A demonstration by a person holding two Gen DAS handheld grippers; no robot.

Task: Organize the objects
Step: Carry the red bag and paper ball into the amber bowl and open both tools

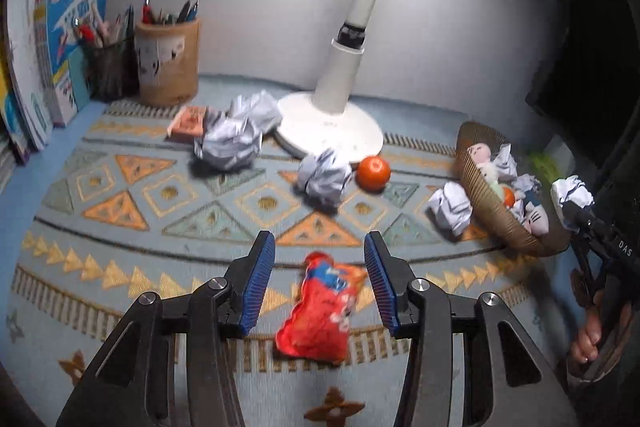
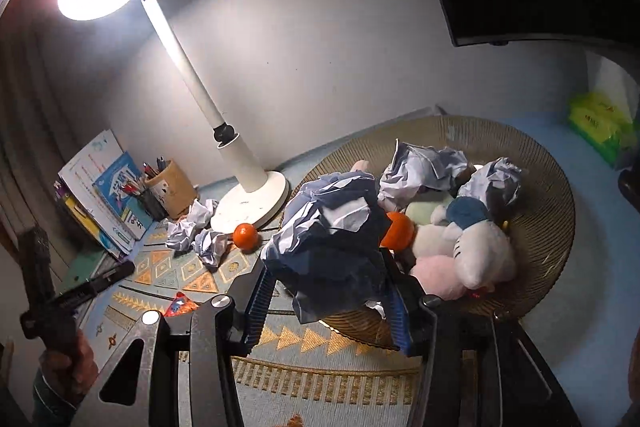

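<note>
Hand-held gripper (image 2: 326, 291), paper (image 2: 332, 227) over basket (image 2: 552, 227)

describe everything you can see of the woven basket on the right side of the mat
The woven basket is a shallow, round, tan bowl of ribbed wicker-like weave, its near rim tilted low. It sits at the right edge of the patterned mat. Inside lie plush toys, an orange and crumpled paper balls. Another paper ball rests against its outer wall. The right gripper, shut on a crumpled paper, hangs at its near rim.
</note>
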